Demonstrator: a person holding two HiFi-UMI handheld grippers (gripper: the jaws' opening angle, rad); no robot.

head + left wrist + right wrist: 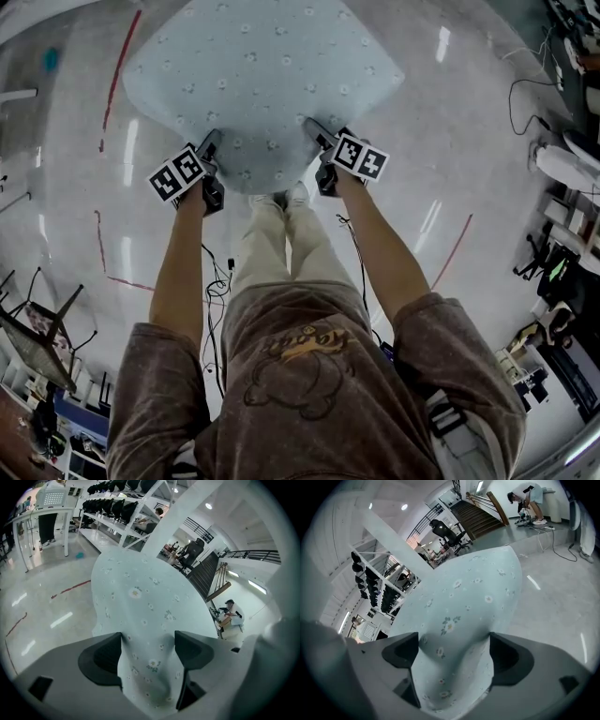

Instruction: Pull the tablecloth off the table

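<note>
The pale blue flowered tablecloth [262, 75] covers the whole table. Your left gripper [147, 651] and right gripper [454, 656] sit side by side at the table's near edge. Each has its jaws wide apart, with a raised fold of cloth between them, not pinched.

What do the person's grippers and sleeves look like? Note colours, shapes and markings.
Both the left gripper and right gripper are dark, each carrying a cube with black-and-white square markers. Seen close, their bodies are pale grey with dark wedge-shaped jaw pads. The person wears a mottled brown short-sleeved T-shirt.
</note>
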